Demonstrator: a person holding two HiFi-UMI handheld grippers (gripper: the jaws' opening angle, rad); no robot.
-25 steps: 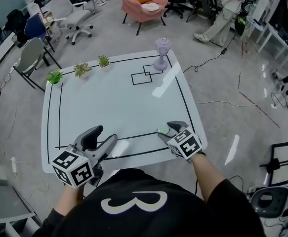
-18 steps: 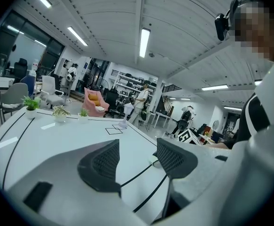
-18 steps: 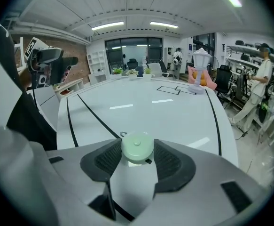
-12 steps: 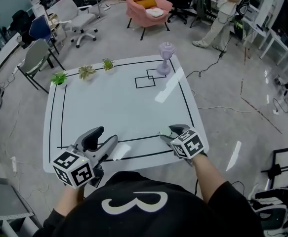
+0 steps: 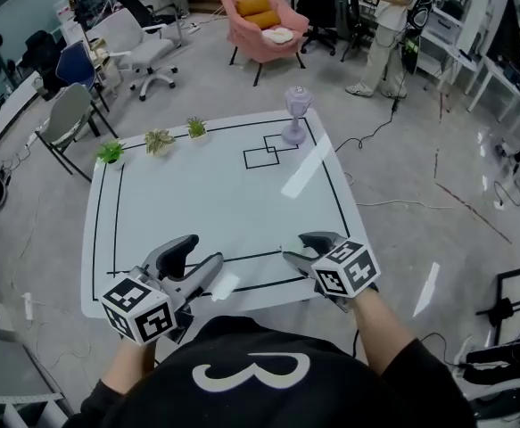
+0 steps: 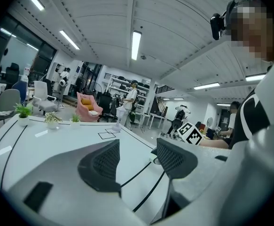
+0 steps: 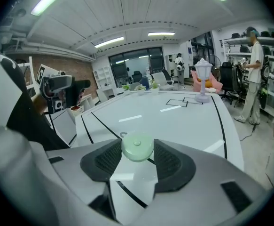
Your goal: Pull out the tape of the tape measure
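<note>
Head view, right gripper [image 5: 297, 247]: over the near edge of the table [image 5: 215, 194], toward its near right corner. The jaws point in across the table. They mostly hide what they carry from this side.
Head view, left gripper [image 5: 202, 250]: over the near edge toward the near left corner, well apart from the right gripper. Its jaws are spread with nothing in them.
Head view, other things: a purple lamp [image 5: 296, 112] stands at the far right corner. Small potted plants [image 5: 157, 141] line the far edge toward the far left corner. All are well clear of the work.
Left gripper view, jaws: apart, with only bare table showing between them. The right gripper's marker cube [image 6: 191, 133] shows beyond the right jaw.
Right gripper view, tape measure [image 7: 137, 147]: a round pale green case between the pads, near their tips, with its flat face toward the camera. The jaws have just been closing on it, and both pads now press on its rim.
Right gripper view, tape end: a small curved loop [image 7: 123, 134] just left of the case may be the pull tab, but it is too small to be sure.
Step in hand (judgement): the case looks secured. The tape end has not yet been taken.
Doing it well (judgement): hold the case steady in the right gripper. Bring the left gripper in along the near edge and close it on the tab alone. Then draw straight away from the slot so the tape does not kink.
Risk (judgement): a round case gripped near the tips could pivot or slip, so pull gently.
</note>
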